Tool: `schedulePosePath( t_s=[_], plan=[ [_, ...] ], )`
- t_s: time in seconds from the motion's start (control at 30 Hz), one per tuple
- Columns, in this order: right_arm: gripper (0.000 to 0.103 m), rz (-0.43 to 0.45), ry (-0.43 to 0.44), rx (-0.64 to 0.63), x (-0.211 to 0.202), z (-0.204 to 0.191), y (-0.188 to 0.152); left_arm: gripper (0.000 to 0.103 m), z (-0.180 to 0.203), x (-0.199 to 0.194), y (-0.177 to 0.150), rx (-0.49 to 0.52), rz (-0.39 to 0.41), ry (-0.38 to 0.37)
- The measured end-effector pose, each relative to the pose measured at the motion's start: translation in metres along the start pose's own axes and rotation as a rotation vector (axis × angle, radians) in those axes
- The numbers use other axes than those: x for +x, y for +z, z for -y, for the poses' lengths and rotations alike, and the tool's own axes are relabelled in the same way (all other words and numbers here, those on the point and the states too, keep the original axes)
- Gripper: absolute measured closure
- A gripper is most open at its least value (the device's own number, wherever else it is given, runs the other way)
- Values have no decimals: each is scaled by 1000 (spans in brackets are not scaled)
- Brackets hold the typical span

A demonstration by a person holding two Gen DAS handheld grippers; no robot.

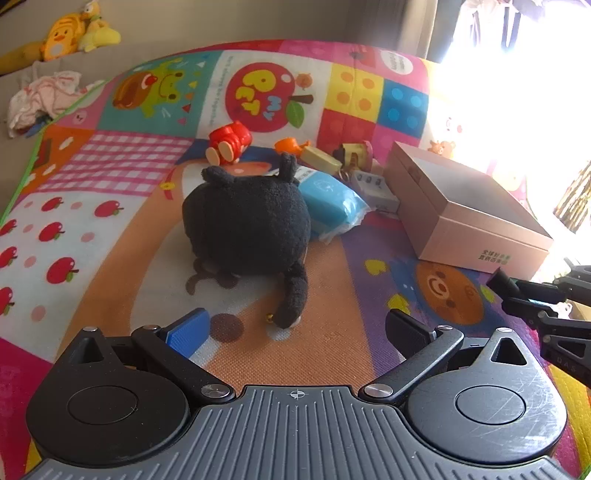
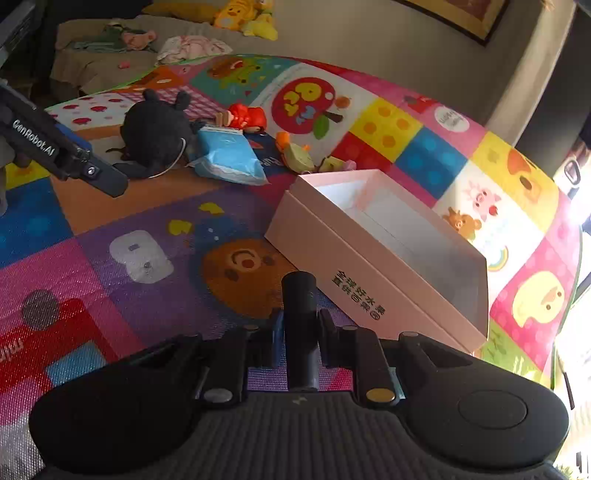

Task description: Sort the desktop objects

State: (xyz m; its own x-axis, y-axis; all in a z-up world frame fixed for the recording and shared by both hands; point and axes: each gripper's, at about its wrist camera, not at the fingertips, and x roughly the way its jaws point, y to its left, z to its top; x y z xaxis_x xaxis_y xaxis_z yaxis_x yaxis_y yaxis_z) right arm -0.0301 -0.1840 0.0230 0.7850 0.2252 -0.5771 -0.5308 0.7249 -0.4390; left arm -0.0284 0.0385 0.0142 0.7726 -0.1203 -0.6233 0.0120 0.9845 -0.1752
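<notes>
While the left gripper waits over the mat: both views look along a bright patchwork play mat (image 1: pixel 110 206).
Left gripper (image 1: pixel 297 328): jaws spread wide and released, nothing between them; the blue pad of one finger (image 1: pixel 188 332) shows on the left, and the tail of the black plush lies just ahead of the gap.
Right gripper (image 2: pixel 299 328): jaws clenched on a dark cylinder (image 2: pixel 299 295), which stands up between the fingers and pokes out past their tips; it is seen from the side at the right edge of the left wrist view.
Black plush (image 1: pixel 247 225): a round, dark soft toy resting on the mat, ears away from the left camera, tail towards it.
Blue packet (image 1: pixel 330 205): in clear wrap, touching the plush on its right side.
Pink box (image 2: pixel 373 254): open, lidless, empty as far as can be seen, on the mat just ahead and to the right of the right gripper; printed characters on its near wall.
Red toy (image 1: pixel 229 142): lying beyond the plush.
Small toys (image 1: pixel 321 155): an orange piece and a pale yellow one, between the red toy and the box.
Yellow plush toys (image 1: pixel 79 31): far off, on the beige surface behind the mat.
</notes>
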Motion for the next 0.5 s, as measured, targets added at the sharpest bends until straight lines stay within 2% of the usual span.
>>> schedulePosePath(
  t_s=[0.07, 0.13, 0.2, 0.3, 0.4, 0.5],
  plan=[
    [83, 11, -12, -60, 1, -8, 3, 0, 0, 0, 0, 0, 1, -1],
    [81, -2, -27, -54, 3, -6, 4, 0, 0, -1, 0, -3, 3, 0],
    [66, -21, -46, -38, 1, -2, 1, 0, -2, -2, 0, -8, 7, 3],
    [54, -47, -86, -42, -5, 6, -12, 0, -5, -2, 1, -17, 9, 9],
    [52, -81, -216, -70, 0, 13, -23, 0, -7, -1, 1, -26, 7, 10],
    [50, -104, -312, 33, 8, 27, -22, 0, -5, 1, 0, -27, 0, 0]
  ],
)
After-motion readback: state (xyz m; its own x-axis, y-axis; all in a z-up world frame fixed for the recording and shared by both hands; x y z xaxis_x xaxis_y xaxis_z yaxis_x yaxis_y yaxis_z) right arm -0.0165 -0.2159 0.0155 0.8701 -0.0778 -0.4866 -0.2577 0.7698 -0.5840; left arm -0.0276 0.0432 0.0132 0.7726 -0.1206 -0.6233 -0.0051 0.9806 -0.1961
